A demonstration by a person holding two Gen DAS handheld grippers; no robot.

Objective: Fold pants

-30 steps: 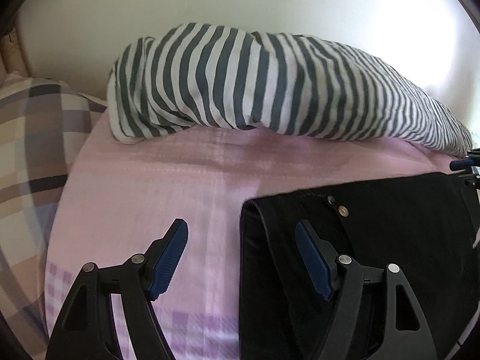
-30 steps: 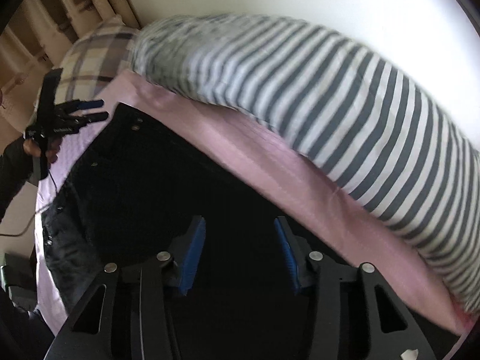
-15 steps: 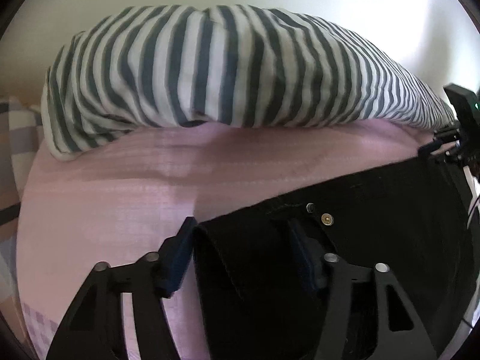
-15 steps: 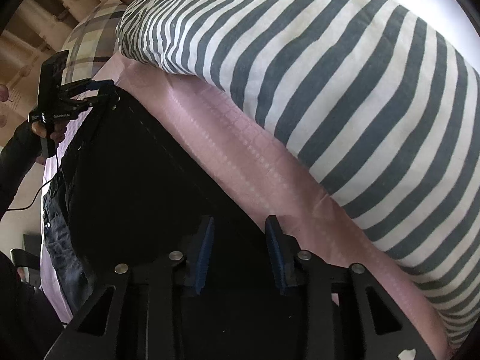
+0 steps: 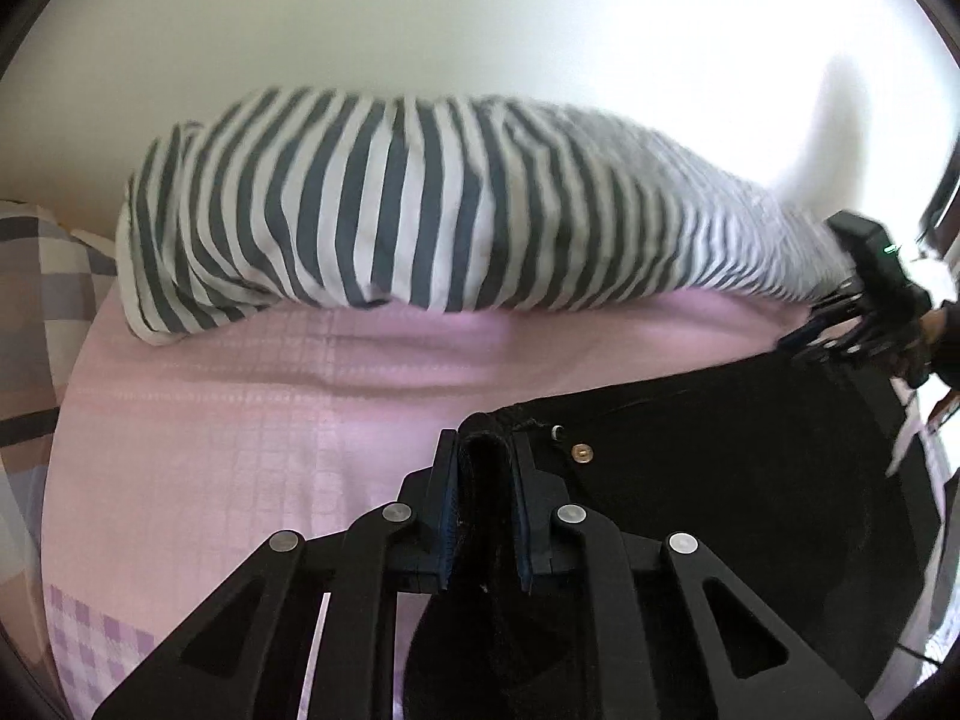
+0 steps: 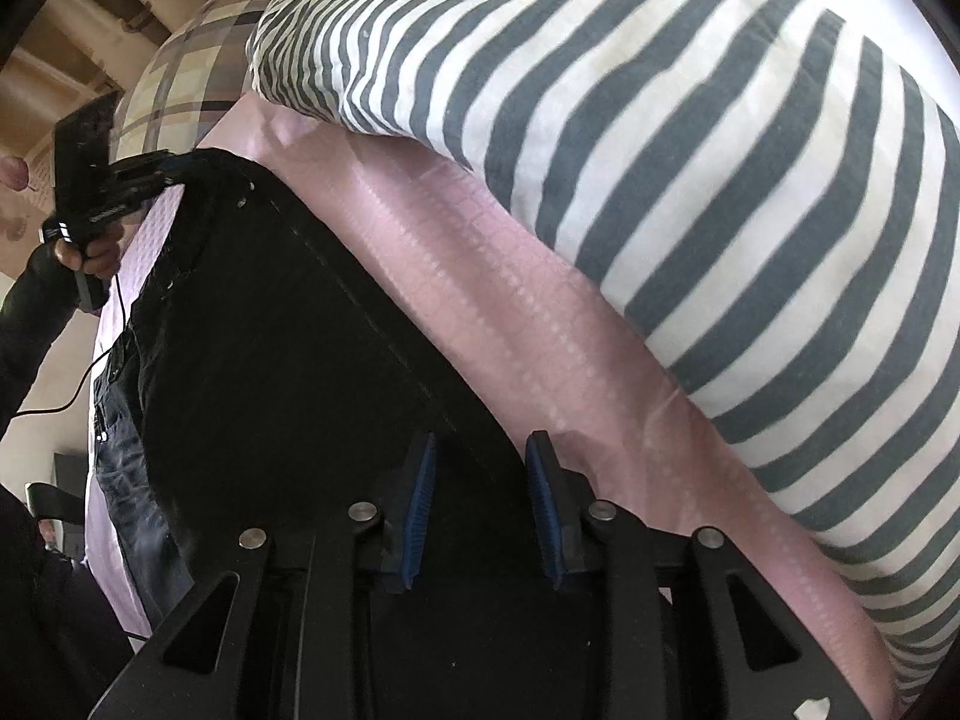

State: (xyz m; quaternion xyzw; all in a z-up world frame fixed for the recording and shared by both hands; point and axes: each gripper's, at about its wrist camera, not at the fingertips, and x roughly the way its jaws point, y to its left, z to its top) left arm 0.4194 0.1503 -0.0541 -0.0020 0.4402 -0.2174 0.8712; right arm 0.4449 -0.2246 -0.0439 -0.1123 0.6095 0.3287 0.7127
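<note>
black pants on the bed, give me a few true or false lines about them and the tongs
1. The left tongs are shut on a corner of the black pants. True.
2. The pants lie on a green sheet. False: the pink sheet.
3. The striped pillow lies on top of the pants. False: it sits beyond them, pink sheet between.
4. A brass button shows near the gripped corner. True.
5. The right tongs are over the pants. True.
</note>
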